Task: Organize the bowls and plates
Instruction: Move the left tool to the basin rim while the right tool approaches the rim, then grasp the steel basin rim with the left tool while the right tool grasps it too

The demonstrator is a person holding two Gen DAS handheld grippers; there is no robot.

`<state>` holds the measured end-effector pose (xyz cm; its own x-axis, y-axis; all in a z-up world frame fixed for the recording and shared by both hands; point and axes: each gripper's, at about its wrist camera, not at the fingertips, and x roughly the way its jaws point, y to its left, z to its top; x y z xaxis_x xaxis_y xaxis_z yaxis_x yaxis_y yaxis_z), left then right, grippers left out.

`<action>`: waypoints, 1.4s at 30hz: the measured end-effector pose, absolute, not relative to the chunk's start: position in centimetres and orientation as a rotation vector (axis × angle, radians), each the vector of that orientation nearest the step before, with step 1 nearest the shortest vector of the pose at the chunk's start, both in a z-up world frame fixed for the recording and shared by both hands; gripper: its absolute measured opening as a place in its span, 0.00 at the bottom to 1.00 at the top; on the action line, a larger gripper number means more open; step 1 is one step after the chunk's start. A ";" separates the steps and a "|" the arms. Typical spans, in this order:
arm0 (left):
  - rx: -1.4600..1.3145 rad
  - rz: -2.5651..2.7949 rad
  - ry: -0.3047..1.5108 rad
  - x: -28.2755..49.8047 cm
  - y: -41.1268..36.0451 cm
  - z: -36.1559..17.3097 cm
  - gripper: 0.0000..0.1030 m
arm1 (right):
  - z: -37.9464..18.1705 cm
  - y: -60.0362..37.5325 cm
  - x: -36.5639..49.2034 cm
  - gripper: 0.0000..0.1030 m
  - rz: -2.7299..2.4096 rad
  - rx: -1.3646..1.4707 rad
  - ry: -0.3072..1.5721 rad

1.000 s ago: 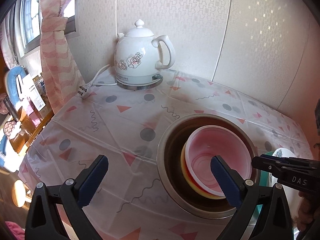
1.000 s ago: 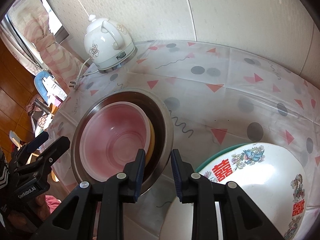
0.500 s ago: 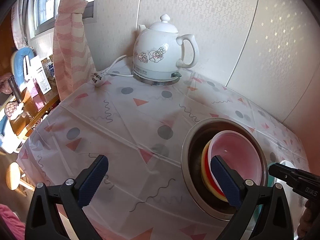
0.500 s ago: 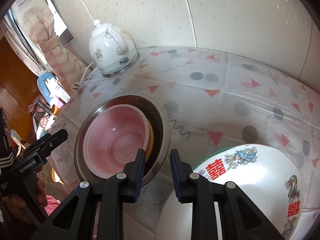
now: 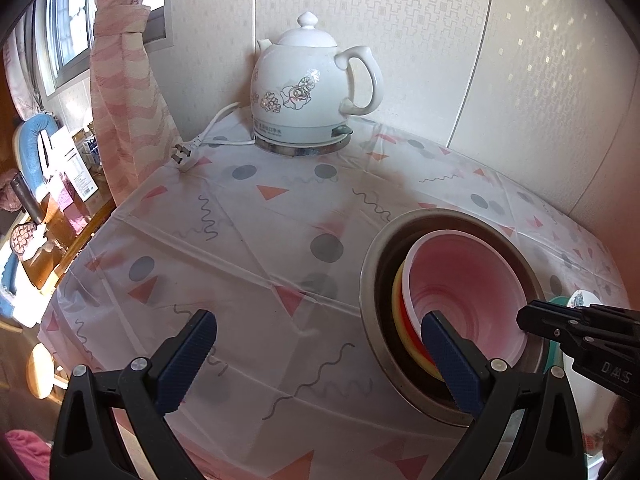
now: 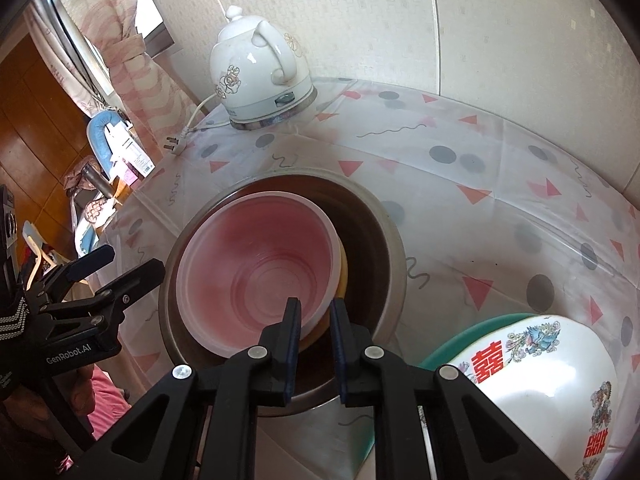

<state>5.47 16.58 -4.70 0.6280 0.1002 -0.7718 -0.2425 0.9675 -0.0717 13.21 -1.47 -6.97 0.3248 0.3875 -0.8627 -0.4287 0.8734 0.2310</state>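
A steel bowl (image 5: 370, 280) (image 6: 384, 240) stands on the table and holds a nested stack: a pink bowl (image 5: 464, 284) (image 6: 256, 264) on top of red and yellow bowls (image 5: 400, 320). A white plate with red characters (image 6: 536, 392) lies on a green plate (image 6: 460, 338) to the right. My left gripper (image 5: 320, 352) is open and empty, just left of the steel bowl. My right gripper (image 6: 314, 344) is nearly shut and empty, above the steel bowl's near rim; it also shows in the left wrist view (image 5: 532, 320).
A white electric kettle (image 5: 308, 92) (image 6: 260, 76) with its cord and plug (image 5: 184, 156) stands at the back by the wall. A pink curtain (image 5: 124, 92) hangs at the left. The table edge drops off at the left to a cluttered shelf (image 5: 52, 200).
Both grippers have drawn back and risen a little, so the kettle and bowls sit farther into view. The bowls have not moved. The gripper openings look the same.
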 end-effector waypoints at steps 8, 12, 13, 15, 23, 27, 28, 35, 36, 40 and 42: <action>-0.244 0.213 0.864 5.4 17.4 -4.8 1.00 | -6.5 -3.0 13.6 0.16 0.501 0.015 1.118; -0.265 0.237 0.868 5.3 18.1 -5.0 0.95 | -6.5 -3.8 13.8 0.17 0.471 0.037 1.115; -0.266 0.242 0.872 5.3 18.3 -5.0 0.89 | -6.5 -3.9 13.9 0.17 0.463 0.039 1.114; -0.267 0.244 0.873 5.2 18.4 -5.1 0.81 | -6.4 -4.1 13.9 0.17 0.446 0.043 1.110; -0.251 0.211 0.899 5.9 17.7 -5.6 0.71 | -6.9 -5.2 14.4 0.22 0.410 0.074 1.125; -0.236 0.206 0.905 6.3 17.3 -5.6 0.71 | -7.3 -5.1 14.5 0.22 0.411 0.069 1.136; -0.234 0.200 0.909 6.4 17.2 -5.7 0.69 | -7.4 -5.0 14.6 0.22 0.410 0.068 1.139; -0.247 0.151 0.934 7.4 16.6 -6.3 0.47 | -7.9 -5.0 14.8 0.22 0.410 0.070 1.151; -0.242 0.148 0.936 7.4 16.4 -6.3 0.44 | -7.9 -4.9 14.9 0.22 0.410 0.067 1.151; -0.228 0.132 0.944 7.8 15.8 -6.5 0.34 | -8.2 -4.6 15.0 0.19 0.412 0.043 1.158; -0.223 0.120 0.958 8.1 15.5 -6.8 0.30 | -8.4 -4.3 15.1 0.19 0.417 0.036 1.165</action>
